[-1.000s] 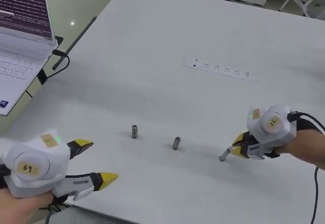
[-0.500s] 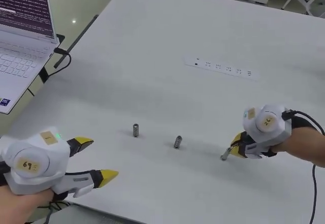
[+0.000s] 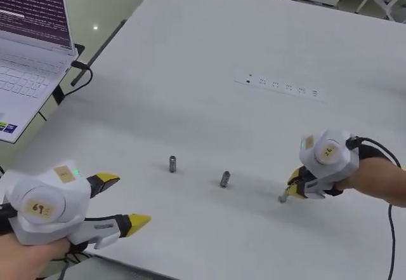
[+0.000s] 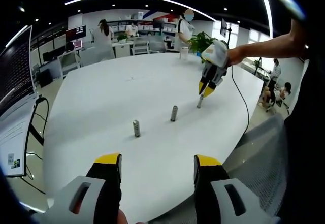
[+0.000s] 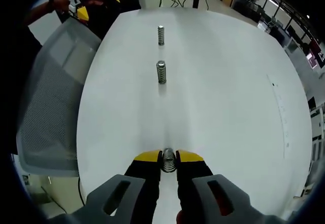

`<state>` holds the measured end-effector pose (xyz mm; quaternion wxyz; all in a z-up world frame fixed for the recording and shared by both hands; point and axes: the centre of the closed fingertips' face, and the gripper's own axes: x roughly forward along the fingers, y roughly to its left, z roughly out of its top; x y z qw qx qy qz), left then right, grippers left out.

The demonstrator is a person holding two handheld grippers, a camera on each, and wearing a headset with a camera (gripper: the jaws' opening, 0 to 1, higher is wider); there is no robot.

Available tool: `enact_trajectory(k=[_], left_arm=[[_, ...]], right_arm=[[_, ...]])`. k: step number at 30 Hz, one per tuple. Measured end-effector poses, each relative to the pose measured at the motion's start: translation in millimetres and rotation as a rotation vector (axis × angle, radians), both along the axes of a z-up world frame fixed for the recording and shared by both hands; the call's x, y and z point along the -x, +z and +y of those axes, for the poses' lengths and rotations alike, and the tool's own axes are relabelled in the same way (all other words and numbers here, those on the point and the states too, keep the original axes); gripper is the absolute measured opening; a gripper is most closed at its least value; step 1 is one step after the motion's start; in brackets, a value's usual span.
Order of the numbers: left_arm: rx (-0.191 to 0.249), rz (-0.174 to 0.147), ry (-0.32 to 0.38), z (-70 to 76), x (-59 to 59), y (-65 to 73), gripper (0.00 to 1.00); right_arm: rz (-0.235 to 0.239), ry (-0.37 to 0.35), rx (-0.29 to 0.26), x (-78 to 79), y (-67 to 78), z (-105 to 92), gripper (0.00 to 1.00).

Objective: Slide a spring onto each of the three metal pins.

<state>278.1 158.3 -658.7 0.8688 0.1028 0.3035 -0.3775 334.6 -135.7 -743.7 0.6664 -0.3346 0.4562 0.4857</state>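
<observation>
A small coiled grey metal spring (image 5: 168,161) is clenched between the yellow-tipped fingers (image 5: 148,157) of the right gripper (image 5: 168,159); in the head view it juts at a tilt from those tips and its low end meets the white surface (image 3: 190,89) near the front right; whether a pin stands inside it I cannot tell. Ahead of it in the right gripper view stand two short metal pins, each upright and wrapped in a spring: the nearer sprung pin (image 5: 161,72) and, in line behind it, the farther sprung pin (image 5: 161,35), apart from one another and from the held spring. In the head view these two lie between the grippers, the nearer one just left of the right gripper, the other further left again. The left gripper (image 3: 120,199) hovers at the surface's front left edge, well apart from the pins; its fingers (image 4: 107,163) are spread wide with nothing between them. A long white power strip (image 3: 276,86) lies flat on the surface, further back than the pins; an open white laptop (image 3: 25,51) with a lit screen sits off the surface's left side, a black cable (image 3: 79,77) looping near its corner; a grey mesh chair (image 5: 51,97) shows beside the surface in the right gripper view.
</observation>
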Motion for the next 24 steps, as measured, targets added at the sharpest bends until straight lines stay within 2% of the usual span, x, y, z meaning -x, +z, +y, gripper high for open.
enact_trajectory(k=[17,24], left_arm=[[-0.005,-0.012,-0.004,2.1,-6.7,2.4,0.53],[-0.01,-0.011,0.0,4.4,-5.9,1.5,0.53]], right_arm=[[0.031,0.018,0.017,0.4,-21.0,5.2,0.1],[0.032,0.014,0.02,2.9,-22.5,3.1,0.12]])
